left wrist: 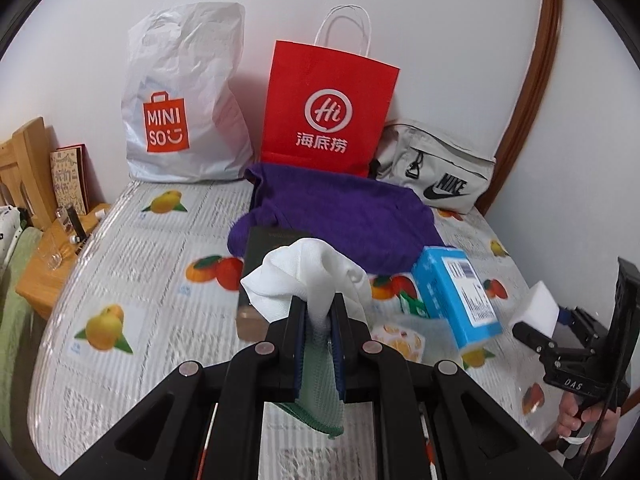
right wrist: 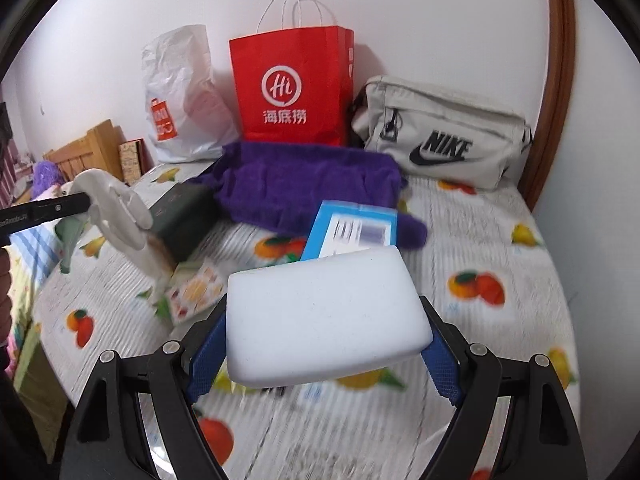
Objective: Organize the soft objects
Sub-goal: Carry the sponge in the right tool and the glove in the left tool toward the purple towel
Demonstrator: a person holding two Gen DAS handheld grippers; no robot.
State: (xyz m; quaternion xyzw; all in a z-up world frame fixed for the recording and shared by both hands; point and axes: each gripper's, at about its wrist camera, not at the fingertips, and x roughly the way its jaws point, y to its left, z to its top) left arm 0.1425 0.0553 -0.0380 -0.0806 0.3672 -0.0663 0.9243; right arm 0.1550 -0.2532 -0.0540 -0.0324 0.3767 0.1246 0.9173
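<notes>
White sock [left wrist: 304,276], pale green cuff

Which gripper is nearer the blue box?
Right. The right gripper, clamping the white sponge, hangs just in front of the blue box; the left gripper, pinching a white sock, is farther left.

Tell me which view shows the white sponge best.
The right wrist view: the white sponge fills the middle, held between the right gripper pads. The left wrist view shows only a small piece at the right edge.
</notes>
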